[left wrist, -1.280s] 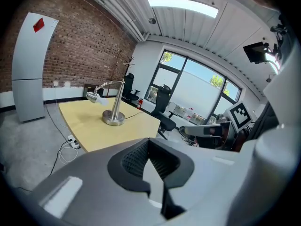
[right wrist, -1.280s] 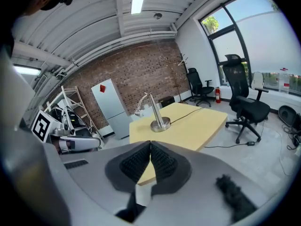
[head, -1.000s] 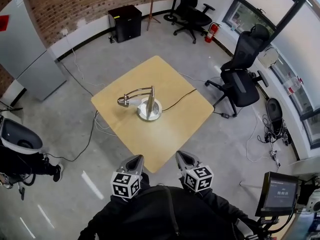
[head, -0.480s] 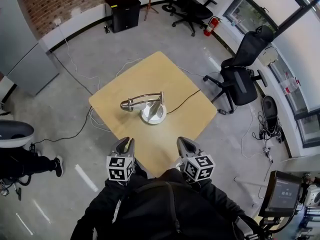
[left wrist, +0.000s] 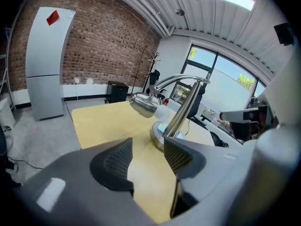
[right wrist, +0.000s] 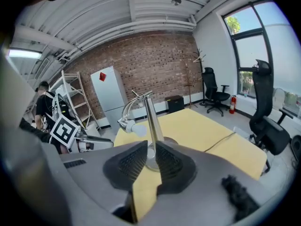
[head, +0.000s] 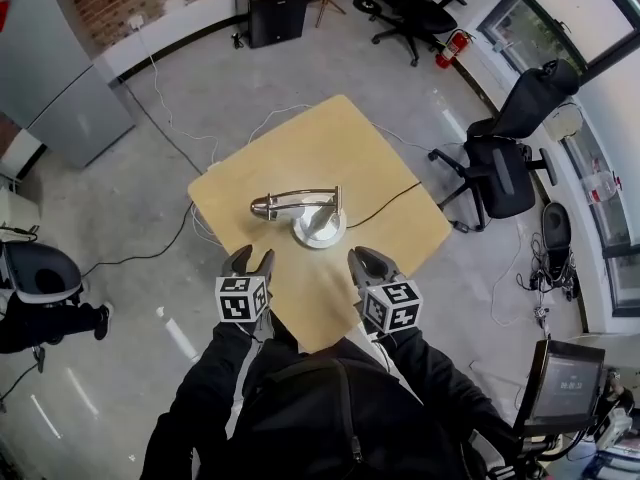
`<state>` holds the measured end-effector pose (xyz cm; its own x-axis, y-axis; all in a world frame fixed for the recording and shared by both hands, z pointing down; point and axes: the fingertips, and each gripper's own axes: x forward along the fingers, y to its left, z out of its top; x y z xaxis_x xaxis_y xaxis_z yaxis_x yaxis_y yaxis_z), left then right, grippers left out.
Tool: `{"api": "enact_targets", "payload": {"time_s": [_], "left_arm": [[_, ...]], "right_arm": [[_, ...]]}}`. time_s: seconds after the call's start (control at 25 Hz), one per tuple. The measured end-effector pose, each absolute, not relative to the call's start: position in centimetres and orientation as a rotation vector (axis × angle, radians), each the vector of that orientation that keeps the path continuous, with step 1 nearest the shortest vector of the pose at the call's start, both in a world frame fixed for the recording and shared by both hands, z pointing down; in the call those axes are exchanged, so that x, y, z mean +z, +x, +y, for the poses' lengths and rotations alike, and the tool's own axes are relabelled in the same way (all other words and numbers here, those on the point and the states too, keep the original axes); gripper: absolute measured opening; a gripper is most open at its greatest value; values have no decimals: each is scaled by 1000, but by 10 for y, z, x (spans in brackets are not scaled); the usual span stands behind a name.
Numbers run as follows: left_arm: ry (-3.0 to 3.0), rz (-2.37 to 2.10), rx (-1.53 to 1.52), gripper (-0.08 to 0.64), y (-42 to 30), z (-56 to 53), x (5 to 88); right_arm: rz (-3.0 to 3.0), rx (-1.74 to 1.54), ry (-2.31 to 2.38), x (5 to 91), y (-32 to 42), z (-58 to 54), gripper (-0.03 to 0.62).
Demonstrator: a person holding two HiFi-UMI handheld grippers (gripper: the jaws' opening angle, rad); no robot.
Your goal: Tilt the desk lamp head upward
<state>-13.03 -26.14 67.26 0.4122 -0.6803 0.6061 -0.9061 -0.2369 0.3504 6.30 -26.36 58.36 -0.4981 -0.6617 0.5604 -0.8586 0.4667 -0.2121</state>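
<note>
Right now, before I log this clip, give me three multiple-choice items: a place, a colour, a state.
1. The desk lamp stands: A) on the floor B) near the wooden table's middle C) on a chair.
2. The lamp is: A) red B) silver C) black.
3. The left gripper is: A) shut on the lamp B) open and empty C) shut and empty.
Key: B, its base sits mid-tabletop; B, shiny bare metal; B, its jaws have just been opening, with only tabletop between them.
</note>
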Motion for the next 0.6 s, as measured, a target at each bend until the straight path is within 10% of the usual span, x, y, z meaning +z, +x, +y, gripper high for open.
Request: {"api": "enact_targets", "payload": {"time_s": [0.6], "left_arm": [[1937,-1267,126,293,-103,-341,670]], "right_arm": [[-2302,468,1056,644,8,-339,156]]}}
